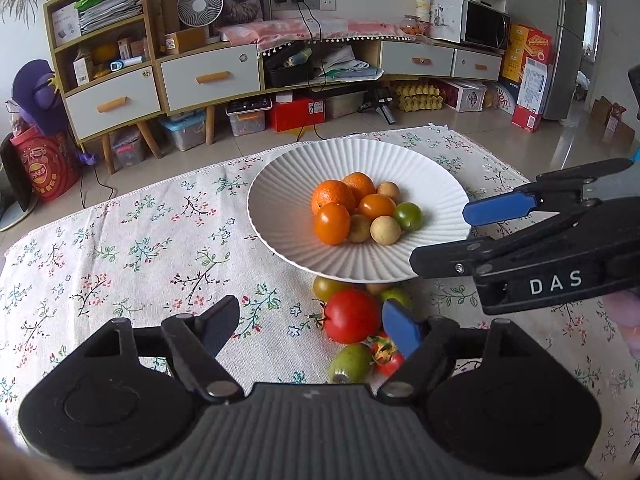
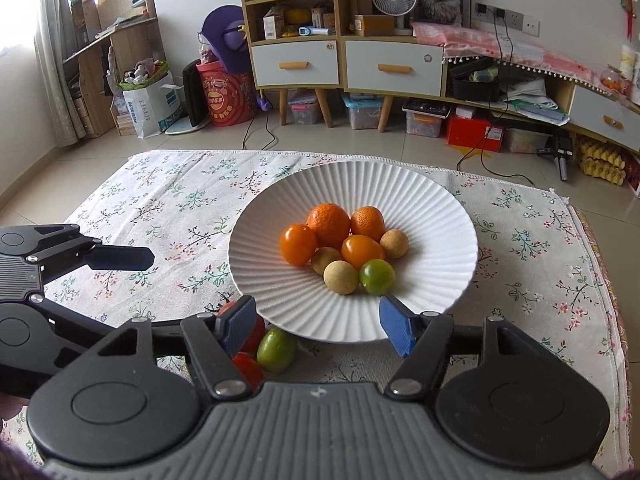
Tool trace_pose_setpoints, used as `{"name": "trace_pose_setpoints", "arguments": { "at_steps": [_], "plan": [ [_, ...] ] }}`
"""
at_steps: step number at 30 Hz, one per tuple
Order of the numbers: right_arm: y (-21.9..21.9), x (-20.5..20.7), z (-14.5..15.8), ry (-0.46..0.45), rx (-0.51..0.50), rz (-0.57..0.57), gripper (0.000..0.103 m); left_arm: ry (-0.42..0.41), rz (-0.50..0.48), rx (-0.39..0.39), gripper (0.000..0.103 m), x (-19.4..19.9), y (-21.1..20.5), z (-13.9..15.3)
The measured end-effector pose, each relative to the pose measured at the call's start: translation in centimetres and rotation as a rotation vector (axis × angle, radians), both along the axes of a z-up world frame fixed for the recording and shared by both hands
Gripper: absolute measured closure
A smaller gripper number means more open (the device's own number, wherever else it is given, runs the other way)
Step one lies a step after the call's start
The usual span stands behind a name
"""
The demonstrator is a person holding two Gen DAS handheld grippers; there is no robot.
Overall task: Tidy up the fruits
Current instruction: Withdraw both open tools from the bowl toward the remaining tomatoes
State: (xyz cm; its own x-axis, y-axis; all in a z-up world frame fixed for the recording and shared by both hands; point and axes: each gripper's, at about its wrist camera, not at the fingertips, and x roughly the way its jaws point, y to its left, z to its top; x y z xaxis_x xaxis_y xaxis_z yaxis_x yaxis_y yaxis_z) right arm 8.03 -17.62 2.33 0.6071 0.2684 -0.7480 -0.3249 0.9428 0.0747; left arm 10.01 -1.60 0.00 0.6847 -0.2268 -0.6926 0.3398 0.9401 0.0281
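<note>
The white ribbed ceramic plate [image 2: 440,216] sits on the floral-printed tablecloth [image 2: 160,208], holding two mandarins, two orange tomatoes, three tan longans and one round green tomato [image 2: 377,276] clustered at its centre, with a wide bare band of plate all round them. Loose fruit lies on the cloth just off the plate's near rim: a large red tomato [image 1: 352,315], an oval green fruit [image 1: 349,362] and smaller pieces partly hidden, possibly three or four. The left gripper [image 1: 312,328] stands released, fingers spread wide, the red tomato near its right blue pad. The right gripper [image 2: 316,326] is likewise released and empty, straddling the plate's near rim. Open cloth extends leftward to the table edge.
</note>
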Motion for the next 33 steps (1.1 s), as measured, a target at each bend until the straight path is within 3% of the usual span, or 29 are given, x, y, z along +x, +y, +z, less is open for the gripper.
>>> {"name": "trace_pose_setpoints", "arguments": {
  "at_steps": [9,15,26,33],
  "plan": [
    [0.5,-1.7,-0.4,-0.002,-0.010,0.004,0.021,0.012,0.035,-0.002,0.009,-1.7,1.1,-1.0],
    [0.4,-2.7,-1.4,0.004,-0.036,0.013,0.015,0.022,0.032,0.031,0.006,-2.7,1.7,-2.3],
    [0.6,-4.3,-3.4,0.045,-0.066,0.061,0.012,0.047,0.029,0.078,0.006,-3.0,1.9,-4.6],
    [-0.1,-4.6,-4.4,0.068,-0.091,0.057,0.011,0.023,-0.009,0.068,0.005,-3.1,1.2,-5.2]
  ]
}}
